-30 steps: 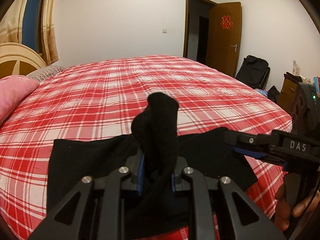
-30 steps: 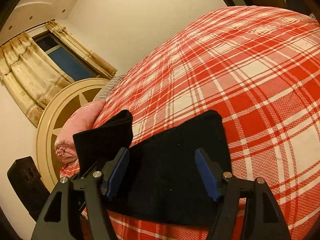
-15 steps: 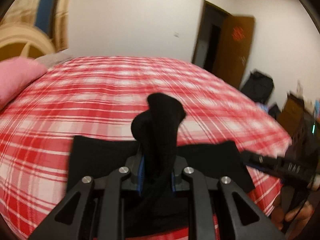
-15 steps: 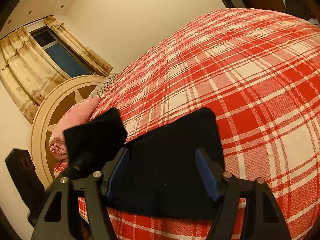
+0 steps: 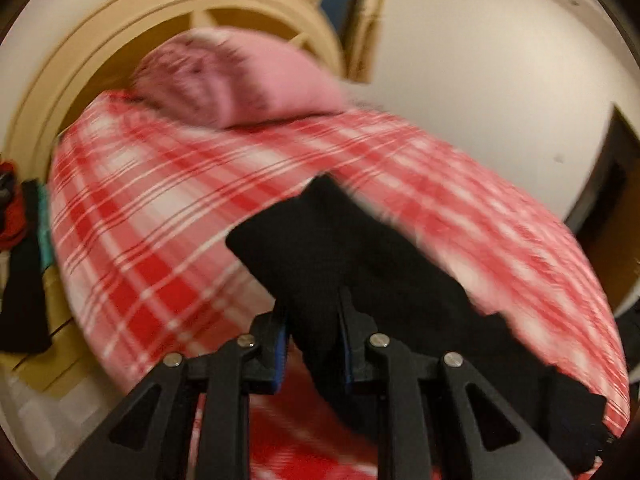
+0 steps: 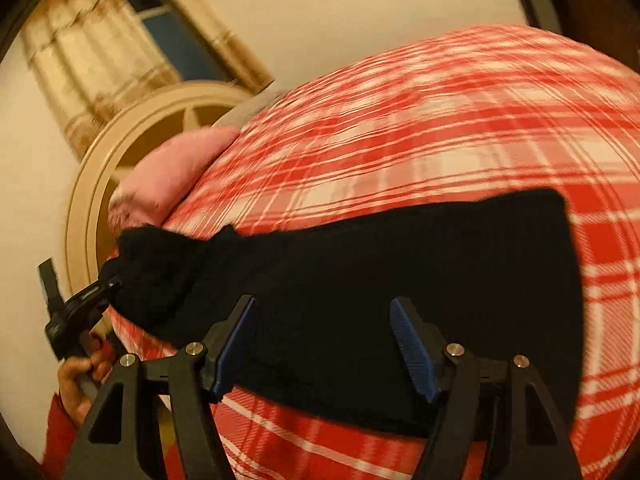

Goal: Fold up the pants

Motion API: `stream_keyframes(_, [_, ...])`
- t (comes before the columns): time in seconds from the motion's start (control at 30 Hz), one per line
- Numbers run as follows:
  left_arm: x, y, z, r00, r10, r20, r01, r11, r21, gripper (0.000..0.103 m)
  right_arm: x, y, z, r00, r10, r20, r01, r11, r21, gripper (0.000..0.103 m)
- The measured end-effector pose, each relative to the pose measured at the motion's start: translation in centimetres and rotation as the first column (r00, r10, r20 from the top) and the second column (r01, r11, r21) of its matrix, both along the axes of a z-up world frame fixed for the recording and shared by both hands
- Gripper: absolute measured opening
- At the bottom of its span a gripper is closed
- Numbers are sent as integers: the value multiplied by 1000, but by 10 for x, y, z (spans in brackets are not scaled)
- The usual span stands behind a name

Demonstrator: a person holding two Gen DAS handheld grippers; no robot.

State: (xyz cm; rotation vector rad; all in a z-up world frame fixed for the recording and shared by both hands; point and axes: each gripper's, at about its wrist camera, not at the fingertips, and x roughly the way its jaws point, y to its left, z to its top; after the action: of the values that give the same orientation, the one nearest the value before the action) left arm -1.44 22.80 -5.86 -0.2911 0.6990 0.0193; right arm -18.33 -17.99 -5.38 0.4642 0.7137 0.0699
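The black pants (image 6: 400, 280) lie across the near edge of the red plaid bed (image 6: 440, 120). The left gripper (image 5: 314, 344) pinches their bunched left end, lifted off the cover. The right gripper (image 6: 324, 344) hangs over the flat part, jaws spread and pressing nothing.

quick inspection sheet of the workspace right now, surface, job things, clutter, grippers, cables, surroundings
surface: bed with a red and white plaid cover; both views motion-blurred
job's things: black pants spread flat near the bed's front edge, one end bunched and lifted off it
clutter: pink pillow at the head of the bed; red, teal and dark items beside the bed, too blurred to name
grippers: left gripper clamped on the bunched end of the pants; right gripper jaws open over the flat part, pads not pressing
cables: nothing seen
surroundings: round cream headboard, curtained window, pale walls, dark doorway
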Motion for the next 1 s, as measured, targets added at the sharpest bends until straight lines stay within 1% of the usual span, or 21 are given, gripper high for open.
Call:
stream_keyframes(0.07, [8,10,-18,997,18,-71,-20,999,-32,25,7,13,1,999,41,-1,-41,999,-34,70])
stream_keyframes(0.17, [11,14,-33,993,31,-116,-39,997,-66,33,16,25,-2,997,81,-16,-82,995,-60,70])
stream_keyframes(0.23, [14,11,-36,992,26,-123,-32,998,-50,35,19,30,-3,995,96,-24,-97,993,-65,70])
stream_keyframes(0.3, [14,9,-36,993,21,-116,-24,999,-21,39,22,34,-6,994,107,-33,-109,992,-68,70])
stream_keyframes(0.37, [18,10,-34,994,14,-108,-15,1000,-8,40,25,37,-6,991,129,-38,-132,989,-60,70])
stream_keyframes(0.43, [26,12,-35,994,-3,-108,3,1000,1,42,25,45,-5,985,172,-29,-174,984,-49,70])
stream_keyframes(0.47, [29,14,-36,994,-10,-106,11,1000,9,42,26,53,-3,975,220,-24,-220,974,-46,70])
stream_keyframes(0.5, [32,16,-35,994,-17,-104,19,1000,14,42,28,60,-2,970,243,-22,-243,969,-50,70])
stream_keyframes(0.57, [36,18,-31,995,-26,-95,27,1000,10,43,34,82,-1,946,324,-20,-325,944,-55,69])
stream_keyframes(0.6, [37,18,-29,996,-29,-86,30,1000,8,42,37,89,-1,935,355,-18,-355,933,-56,57])
stream_keyframes(0.63, [39,18,-24,997,-31,-64,33,999,16,42,43,101,-2,918,395,-21,-396,916,-62,39])
stream_keyframes(0.7, [40,17,-14,999,-36,-20,37,997,64,41,58,125,-7,890,454,-45,-457,885,-92,24])
stream_keyframes(0.77, [43,19,-6,1000,-13,21,10,991,133,40,76,146,-18,874,481,-63,-485,868,-104,24])
stream_keyframes(0.8, [46,24,-7,1000,0,13,-2,991,136,39,82,154,-25,869,489,-80,-495,863,-98,24])
stream_keyframes(0.83, [50,33,-10,1000,8,-14,-7,994,109,39,90,166,-36,850,511,-128,-522,849,-80,24])
stream_keyframes(0.87, [50,41,-13,999,16,-29,-13,996,85,38,90,173,-38,843,522,-129,-534,841,-85,24])
stream_keyframes(0.9, [49,45,-15,999,23,-33,-21,997,76,38,89,178,-34,835,537,-121,-548,832,-91,25])
stream_keyframes(0.93, [45,51,-17,999,34,-31,-32,997,70,38,91,178,-30,821,559,-115,-567,821,-64,25])
stream_keyframes(0.97, [41,58,-19,999,44,-26,-43,997,64,38,93,176,-26,816,570,-98,-575,817,-39,25])
stream_keyframes(1.0, [37,63,-20,998,53,-28,-52,997,56,38,95,174,-20,820,567,-79,-570,821,-35,25])
